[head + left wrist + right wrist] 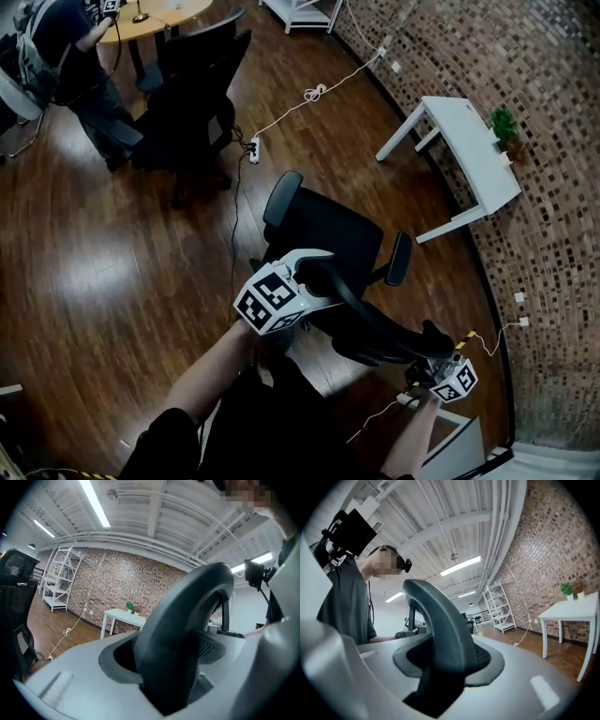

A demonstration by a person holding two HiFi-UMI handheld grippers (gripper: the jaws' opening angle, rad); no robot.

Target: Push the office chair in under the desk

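Note:
A black office chair point(328, 230) stands on the wooden floor, its seat turned toward a white desk point(473, 155) at the brick wall. My left gripper point(302, 279) straddles the left part of the curved backrest rim point(370, 323); in the left gripper view the rim point(187, 630) runs between the wide jaws of the left gripper point(173, 672), which look open. My right gripper point(433, 367) is at the rim's right end. The right gripper view shows the right gripper point(440, 667) with its pads pressed against the rim point(440, 620).
A small plant point(503, 122) sits on the desk. A second black chair point(192, 103), a person point(70, 56) and a round wooden table point(155, 17) are at the far left. A power strip point(254, 150) with a white cable lies on the floor.

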